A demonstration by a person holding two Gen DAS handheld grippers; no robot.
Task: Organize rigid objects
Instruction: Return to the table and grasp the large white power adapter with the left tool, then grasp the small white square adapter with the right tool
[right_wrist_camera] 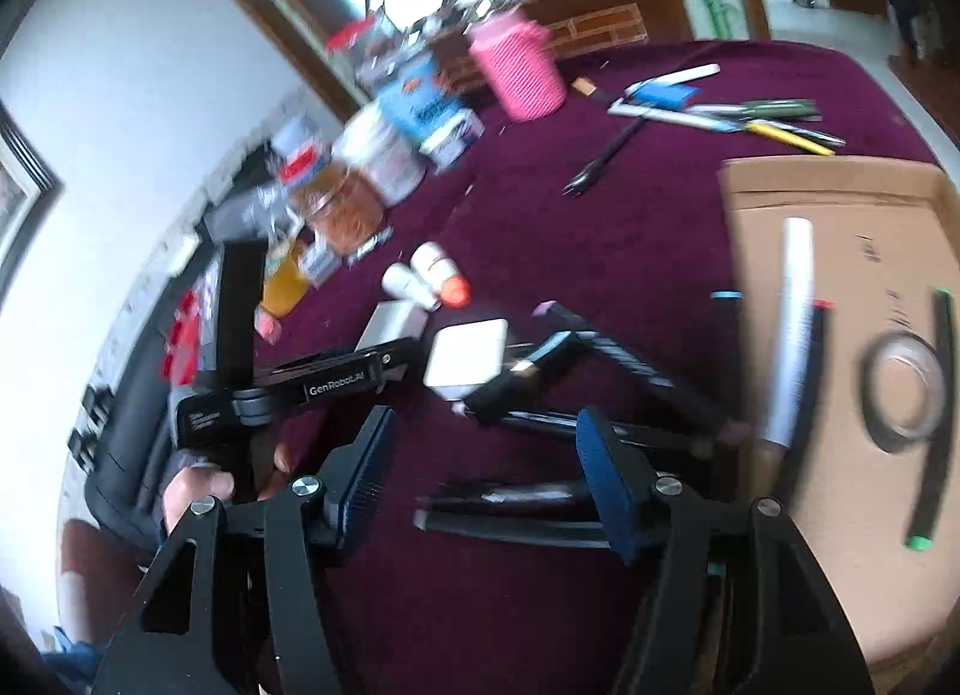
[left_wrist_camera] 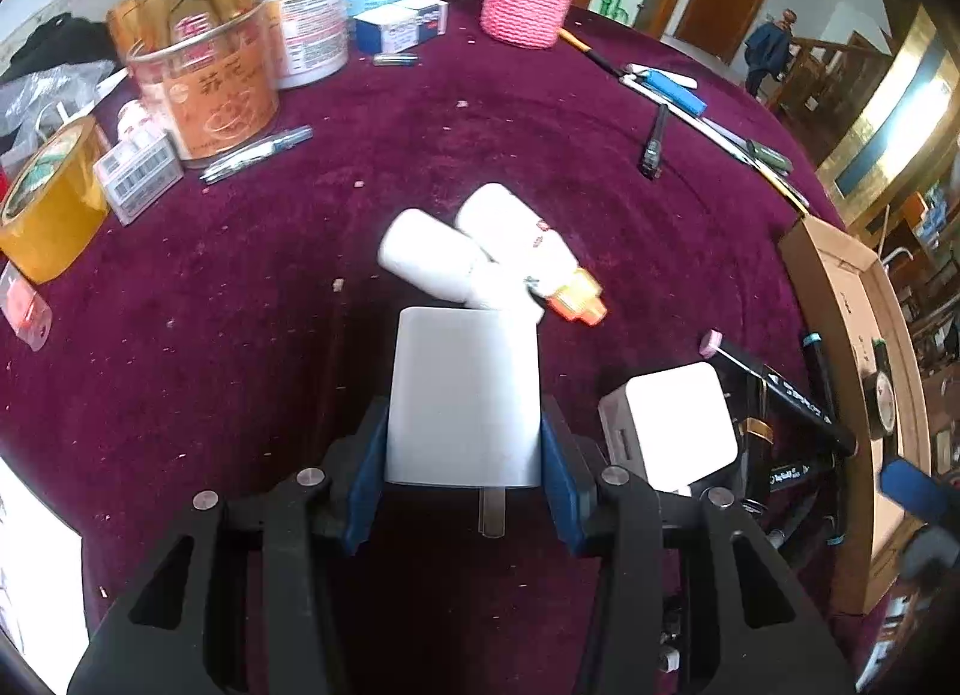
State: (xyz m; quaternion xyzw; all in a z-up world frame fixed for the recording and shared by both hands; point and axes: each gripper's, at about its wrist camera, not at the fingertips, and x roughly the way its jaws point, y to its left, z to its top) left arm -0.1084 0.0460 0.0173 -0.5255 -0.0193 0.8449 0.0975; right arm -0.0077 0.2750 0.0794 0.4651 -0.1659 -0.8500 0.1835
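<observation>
Evidently left tongs (left_wrist_camera: pixel 462 443) clench white charger (left_wrist_camera: pixel 462 395) for sorting; right tongs (right_wrist_camera: pixel 480 479) gape empty beside cardboard box (right_wrist_camera: pixel 840 203).

Right claw (right_wrist_camera: pixel 486 485) open – above maroon table (right_wrist_camera: pixel 630 203), beside cardboard box (right_wrist_camera: pixel 840 203).

The right wrist view is smeared by motion. Beyond its jaws the jars (right_wrist_camera: pixel 351 197) and boxes (right_wrist_camera: pixel 429 107) blur together, their labels unreadable. To the right of the jaws the cardboard box (right_wrist_camera: pixel 840 203) runs off the frame edge, and the ring-shaped thing (right_wrist_camera: pixel 903 389) inside it is too streaked to name.

In the left wrist view, the white charger (left_wrist_camera: pixel 462 401) between the jaws hides the table beneath, and the bottles' (left_wrist_camera: pixel 480 251) near ends sit behind it.
</observation>
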